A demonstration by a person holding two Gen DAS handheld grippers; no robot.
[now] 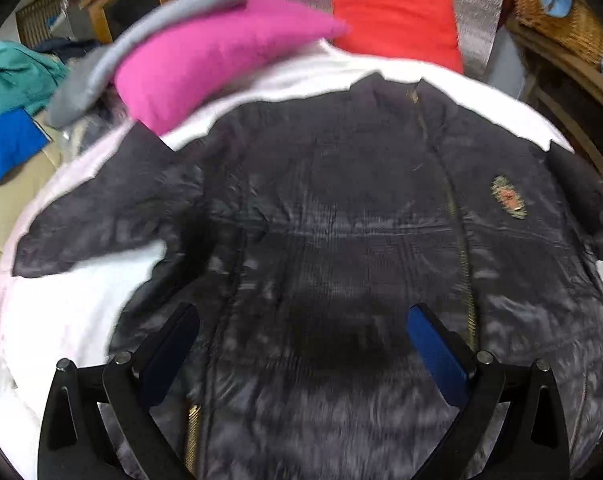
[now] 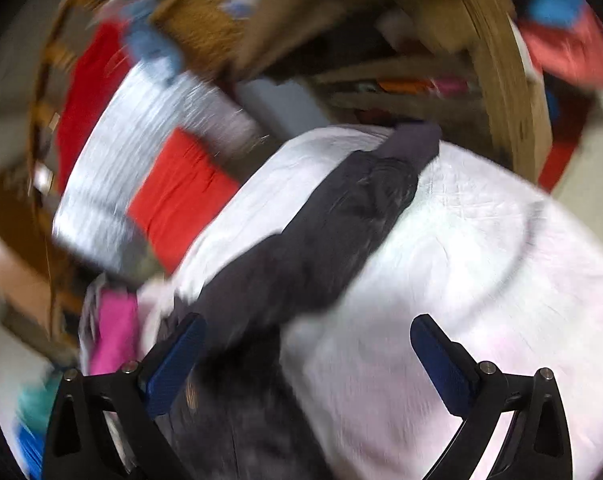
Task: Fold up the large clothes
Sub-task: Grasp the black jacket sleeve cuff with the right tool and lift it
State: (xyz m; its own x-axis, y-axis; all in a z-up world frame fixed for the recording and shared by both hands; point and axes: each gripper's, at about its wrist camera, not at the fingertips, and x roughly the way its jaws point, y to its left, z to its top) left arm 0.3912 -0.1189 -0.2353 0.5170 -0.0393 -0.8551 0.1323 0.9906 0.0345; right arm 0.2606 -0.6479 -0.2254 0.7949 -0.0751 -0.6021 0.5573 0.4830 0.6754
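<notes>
A dark quilted jacket (image 1: 341,220) lies spread flat, front up, on a white sheet (image 1: 61,312). Its gold zip (image 1: 459,248) runs down the front and a small badge (image 1: 509,197) sits on the chest. Both sleeves stretch outwards. My left gripper (image 1: 303,320) hovers open over the jacket's lower part, nothing between its blue pads (image 1: 437,354). In the right wrist view one dark sleeve (image 2: 341,216) runs away across the white sheet (image 2: 481,280). My right gripper (image 2: 307,330) stands open above the sleeve's near end, holding nothing. That view is blurred.
A pink garment (image 1: 205,60), a grey one (image 1: 101,76) and a red one (image 1: 397,20) lie folded beyond the jacket's collar. Teal and blue clothes (image 1: 9,112) are piled at the left. Wooden shelves and a wicker basket (image 1: 561,20) stand behind, at the right.
</notes>
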